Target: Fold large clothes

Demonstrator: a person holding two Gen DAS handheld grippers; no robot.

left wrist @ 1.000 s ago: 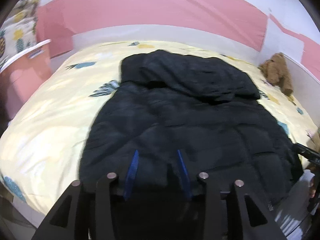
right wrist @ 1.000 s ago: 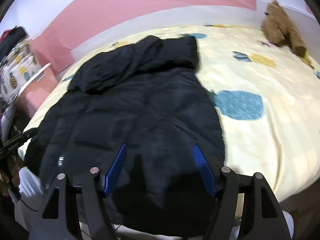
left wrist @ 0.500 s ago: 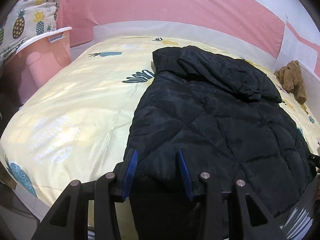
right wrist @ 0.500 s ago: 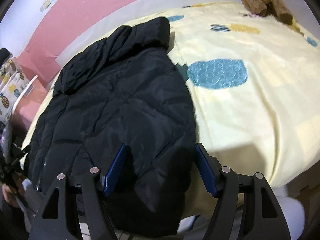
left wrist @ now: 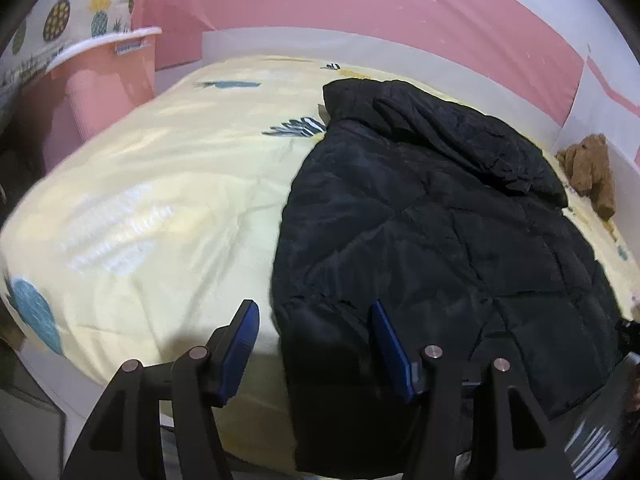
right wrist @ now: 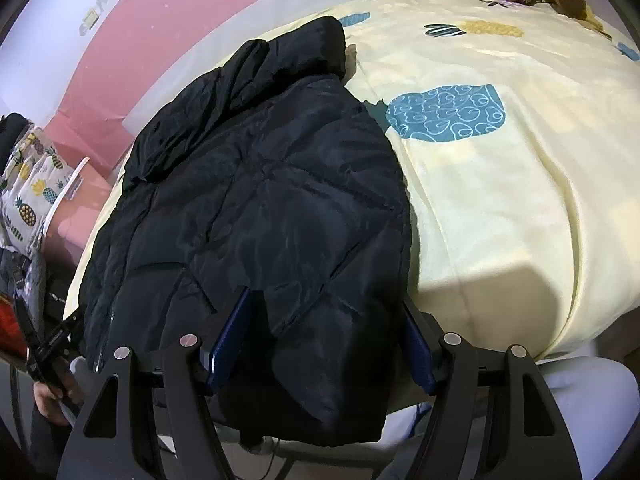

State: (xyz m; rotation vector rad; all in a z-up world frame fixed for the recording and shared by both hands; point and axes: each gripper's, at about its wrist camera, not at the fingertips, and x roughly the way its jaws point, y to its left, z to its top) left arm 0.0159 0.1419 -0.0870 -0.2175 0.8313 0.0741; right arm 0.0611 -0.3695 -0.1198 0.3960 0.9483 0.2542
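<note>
While the black padded jacket (left wrist: 432, 240) lies spread on the yellow bed (left wrist: 152, 200), hood toward the pink wall at the top of the frame and hem hanging over the near edge, I have both tools down at that hem. In the left wrist view, the left gripper (left wrist: 316, 344) has just been opening its jaws; they now stand spread, with the jacket's lower left corner lying between them but not pinched, the left pad out over bare sheet. In the right wrist view, the right gripper (right wrist: 320, 340) has its jaws wide around the lower right corner, a thick bulge of padding filling the gap; I cannot tell whether the pads actually press on it. My worry is the slippery, puffy shell: if I close on only the outer layer, the hem may slide out when I lift, or the fold may come out crooked because one corner rises before the other. The left jaws could also catch the bedsheet along with the jacket. A brown teddy bear (left wrist: 588, 176) sits at the far right, well clear of the jacket.
</note>
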